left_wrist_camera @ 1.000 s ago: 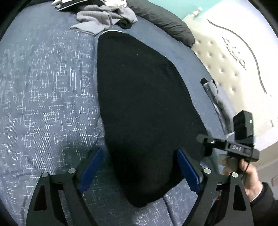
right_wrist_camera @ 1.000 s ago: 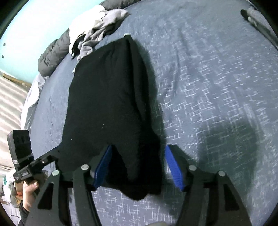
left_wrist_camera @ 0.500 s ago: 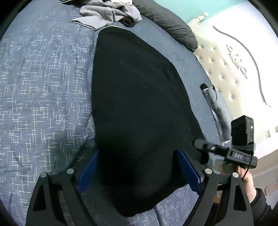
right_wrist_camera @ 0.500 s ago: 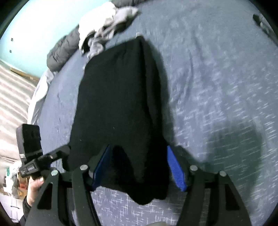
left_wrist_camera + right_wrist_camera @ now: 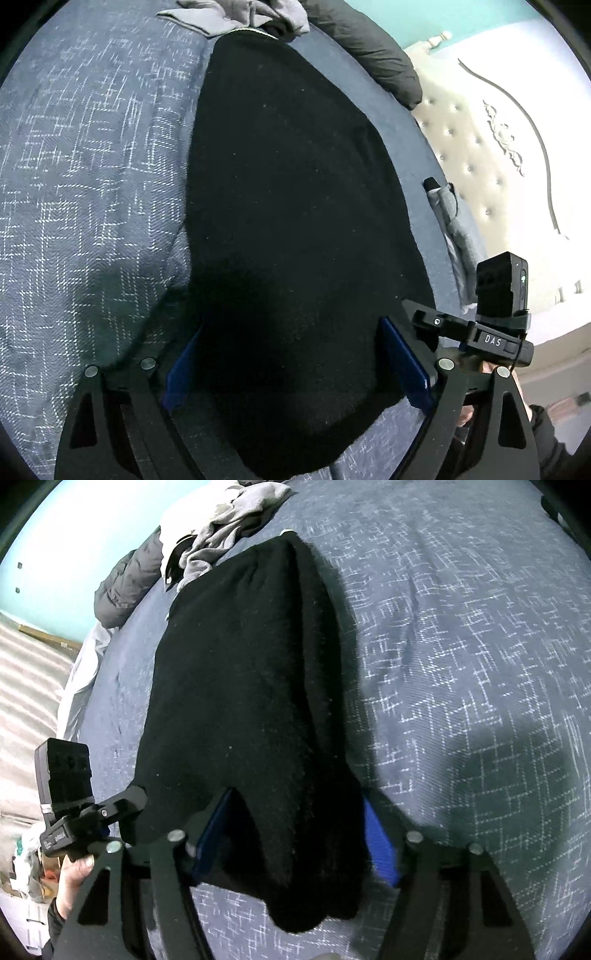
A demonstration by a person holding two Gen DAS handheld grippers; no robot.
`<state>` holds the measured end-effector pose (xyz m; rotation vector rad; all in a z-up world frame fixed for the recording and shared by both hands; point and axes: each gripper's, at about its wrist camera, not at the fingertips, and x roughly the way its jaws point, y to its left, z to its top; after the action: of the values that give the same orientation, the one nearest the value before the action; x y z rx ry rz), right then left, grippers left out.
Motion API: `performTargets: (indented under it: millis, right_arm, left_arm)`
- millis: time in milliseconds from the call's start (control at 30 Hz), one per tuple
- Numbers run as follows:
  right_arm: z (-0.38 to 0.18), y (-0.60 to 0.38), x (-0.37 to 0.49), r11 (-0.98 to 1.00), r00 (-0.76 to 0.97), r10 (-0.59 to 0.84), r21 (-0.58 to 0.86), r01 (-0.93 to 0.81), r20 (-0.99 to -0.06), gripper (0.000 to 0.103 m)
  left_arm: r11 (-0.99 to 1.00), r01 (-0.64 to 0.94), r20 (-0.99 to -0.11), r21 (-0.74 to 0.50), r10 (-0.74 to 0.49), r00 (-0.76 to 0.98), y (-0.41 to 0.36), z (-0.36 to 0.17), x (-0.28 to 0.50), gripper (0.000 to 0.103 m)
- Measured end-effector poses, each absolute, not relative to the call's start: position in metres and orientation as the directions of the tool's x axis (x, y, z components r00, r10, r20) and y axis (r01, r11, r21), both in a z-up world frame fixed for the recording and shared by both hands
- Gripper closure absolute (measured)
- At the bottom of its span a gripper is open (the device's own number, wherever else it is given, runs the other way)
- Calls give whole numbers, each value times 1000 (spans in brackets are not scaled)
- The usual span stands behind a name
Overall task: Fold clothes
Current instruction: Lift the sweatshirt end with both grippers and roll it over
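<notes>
Garment [image 5: 295,206]: a black knit piece lying lengthwise on the blue patterned bedspread [image 5: 81,177], already narrowed into a long strip, its far end by a heap of grey clothes [image 5: 225,542], its near end between both tools. Along its right side the cloth stands doubled, seen from the right wrist. Left gripper [image 5: 295,369]: jaws wide, straddling the near end, blue pads on either side; no cloth is pinched. Right gripper [image 5: 295,838]: jaws likewise wide, set over the near right corner. Step in hand, as judged: lengthwise folds lie done and both tools are placed at the near hem, which suits a crosswise fold toward the far end. That would call for both jaws closing on the hem together, then lifting evenly.
</notes>
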<state>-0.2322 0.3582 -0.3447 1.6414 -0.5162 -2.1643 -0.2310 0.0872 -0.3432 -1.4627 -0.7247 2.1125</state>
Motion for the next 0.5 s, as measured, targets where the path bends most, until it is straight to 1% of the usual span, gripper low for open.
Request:
performTargets:
  millis: [67,100,167,333,367,433,500]
  right_arm:
    - [-345,354,-235,-859,-246,-509,506,82,-825,48]
    - [-346,352,-236,-854,-243,-517,513,84,-821,54]
    - [-346,349,-238,-851,-241,-523,517,90,-818,58]
    - [-340,347,-235,-851,-263,-523,509,126,-811,73]
    - [-339,348,-234,-850,-268,-525,509,133,-807,75]
    - [-335,349,-231,-848,-280,-529,509,147,-801,78]
    - [-330,351,-230,-846,-291,-532,509,157,-795,79]
  left_arm:
    - [-753,-84,-697,-652,639,-325,89,-344,-231,15]
    - [-755,-88,-697,-650,638,-326,90,-345,-232,16]
    - [-760,-96,-699,-643,633,-332,90,-346,-231,19]
    - [-771,-107,-701,-627,620,-352,94,-342,-232,26]
    - [-770,-108,-698,-629,620,-359,94,-339,-231,28]
    - [-775,-123,-694,-620,614,-376,94,-331,-230,34]
    - [-778,-142,-687,-612,612,-392,96,-323,-229,39]
